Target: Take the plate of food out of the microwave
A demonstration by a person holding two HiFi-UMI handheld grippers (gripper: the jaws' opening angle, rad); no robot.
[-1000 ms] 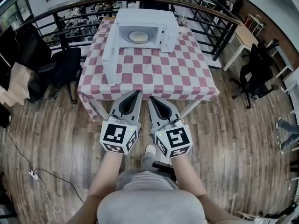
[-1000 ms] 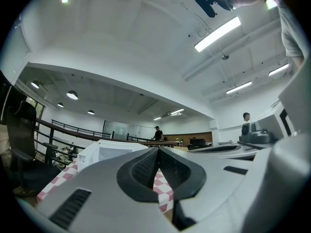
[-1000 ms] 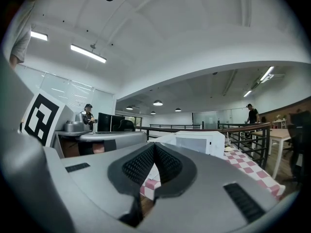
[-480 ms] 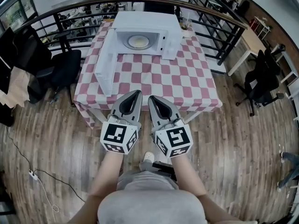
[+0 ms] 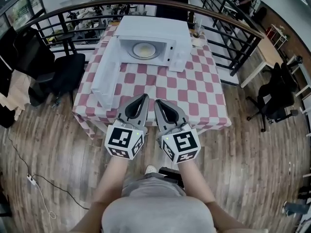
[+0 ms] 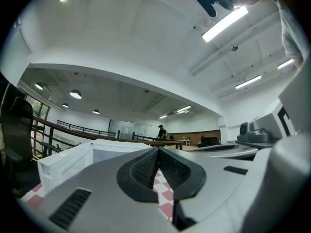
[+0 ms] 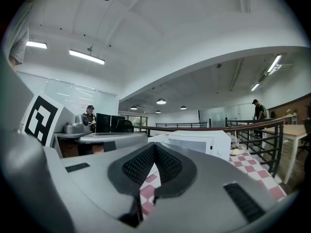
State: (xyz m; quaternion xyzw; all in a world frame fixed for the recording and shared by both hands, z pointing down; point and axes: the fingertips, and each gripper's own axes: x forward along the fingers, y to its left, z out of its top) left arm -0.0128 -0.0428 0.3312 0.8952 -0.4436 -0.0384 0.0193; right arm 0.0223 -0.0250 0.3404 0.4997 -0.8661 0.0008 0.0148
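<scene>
Left claw [image 5: 144,97] and right claw [image 5: 157,103], both closed and empty, should open before reaching the plate [image 5: 144,49] inside the open microwave [image 5: 153,25].

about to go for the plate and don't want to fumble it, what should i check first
1. Microwave door open: ok.
2. Plate of food in view inside the microwave: ok.
3. Left gripper fingers apart for a grasp: not ok, shut and empty.
4. Right gripper fingers apart: not ok, shut and empty.
5. Grippers close to the plate: not ok, both over the table's near edge.
6. Plate cool enough to handle: cannot tell.
</scene>
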